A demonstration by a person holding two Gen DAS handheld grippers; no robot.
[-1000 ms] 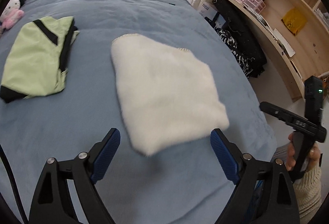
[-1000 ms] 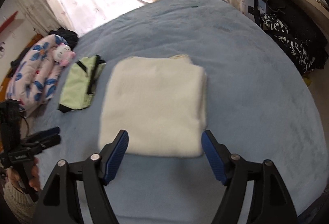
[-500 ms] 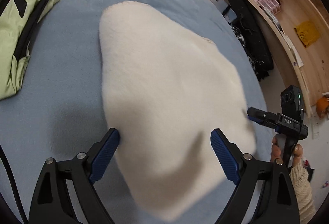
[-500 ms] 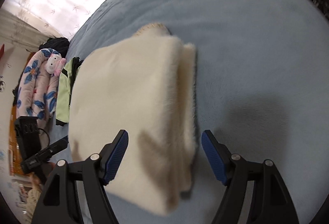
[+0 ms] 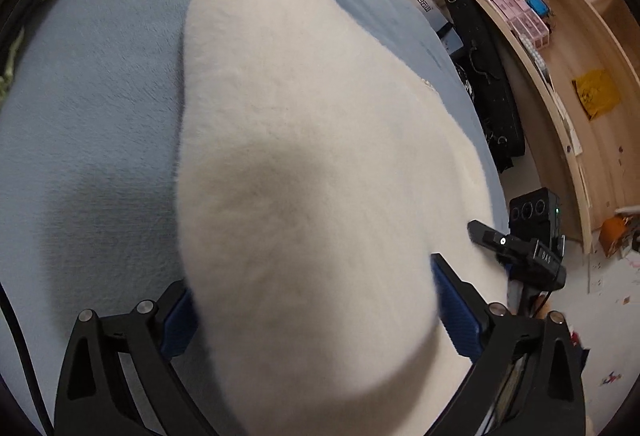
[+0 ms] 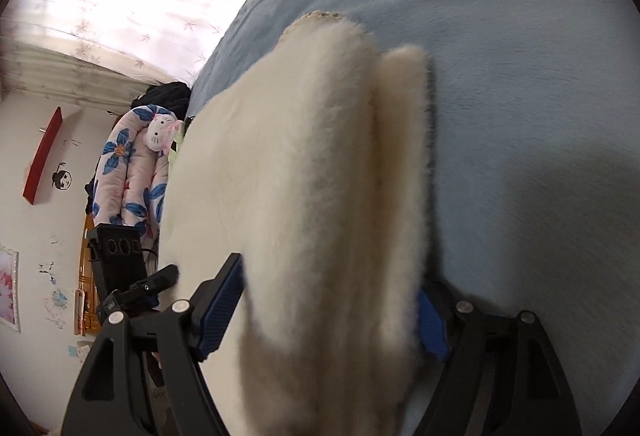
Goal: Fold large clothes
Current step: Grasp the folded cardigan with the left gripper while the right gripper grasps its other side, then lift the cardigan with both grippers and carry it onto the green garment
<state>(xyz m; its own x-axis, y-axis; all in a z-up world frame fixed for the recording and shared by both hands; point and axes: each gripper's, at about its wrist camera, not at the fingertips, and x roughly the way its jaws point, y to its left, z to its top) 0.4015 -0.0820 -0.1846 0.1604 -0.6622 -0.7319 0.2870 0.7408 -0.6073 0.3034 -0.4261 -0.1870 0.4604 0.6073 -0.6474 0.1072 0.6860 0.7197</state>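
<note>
My left gripper [image 5: 312,310] points steeply downward, its blue-padded jaws spread wide, having just opened further, with white fleece lying between them. My right gripper [image 6: 320,310] also tilts downward, its jaws parted and just opening a little, astride the same fleece. Neither of my hands shows clearly.
</note>
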